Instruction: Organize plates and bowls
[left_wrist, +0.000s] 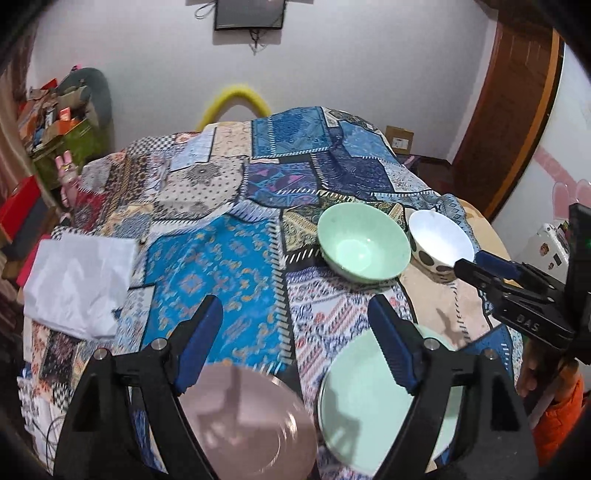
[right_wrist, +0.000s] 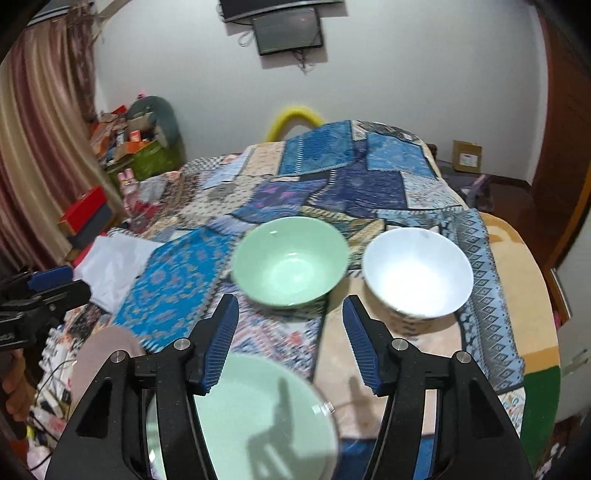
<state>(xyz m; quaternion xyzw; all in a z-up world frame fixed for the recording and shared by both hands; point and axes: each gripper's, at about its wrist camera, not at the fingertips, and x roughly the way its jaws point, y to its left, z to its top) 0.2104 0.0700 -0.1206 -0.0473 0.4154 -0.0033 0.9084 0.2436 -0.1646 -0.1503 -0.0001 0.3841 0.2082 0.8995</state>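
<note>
Nearest us, the left hand-held gripper stands wide open with nothing between its blue pads, hanging above a pink plate and a green plate that lie side by side on the patchwork-covered surface. Our right hand-held gripper is also open and empty, over the green plate, with the pink plate off to its left. Beyond the plates sit a green bowl and a white bowl, upright and just beside each other. A white cloth lies at the surface's left edge.
</note>
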